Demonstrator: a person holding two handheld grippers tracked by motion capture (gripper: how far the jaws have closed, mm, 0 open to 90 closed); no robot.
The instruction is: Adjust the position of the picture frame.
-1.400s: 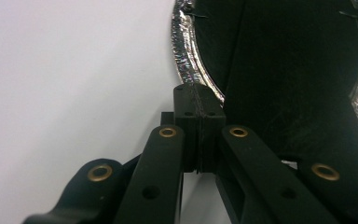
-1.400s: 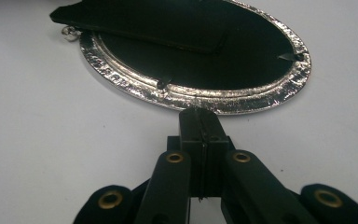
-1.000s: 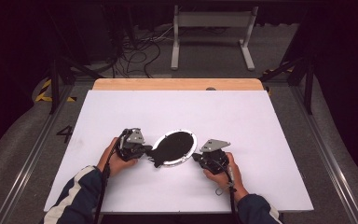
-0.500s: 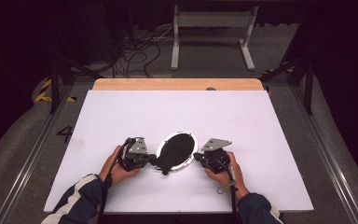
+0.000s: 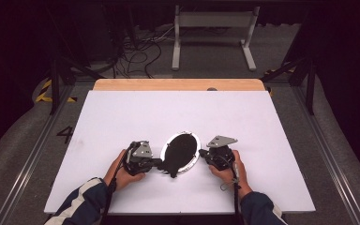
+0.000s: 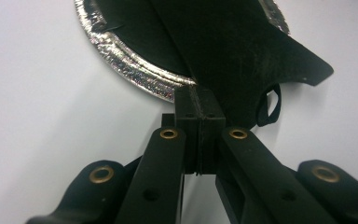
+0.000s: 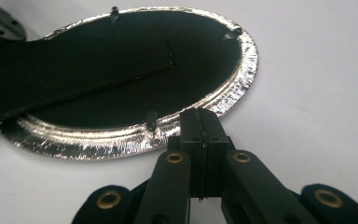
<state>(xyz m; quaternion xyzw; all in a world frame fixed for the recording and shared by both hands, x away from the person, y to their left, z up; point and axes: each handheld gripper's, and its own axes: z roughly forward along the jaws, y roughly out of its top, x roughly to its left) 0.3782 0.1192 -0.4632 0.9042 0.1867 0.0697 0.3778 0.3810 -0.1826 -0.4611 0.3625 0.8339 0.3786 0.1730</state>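
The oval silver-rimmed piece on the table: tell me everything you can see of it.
The oval piece lies flat on the white table, near its front edge, its long axis slanted. It has a crinkled, shiny, foil-like rim around a black centre, with small dark clips along the rim. A black flap lies across it and sticks out past the rim, with a small loop at its edge. The shut left gripper meets the flap and rim; the shut right gripper meets the rim on the opposite side.
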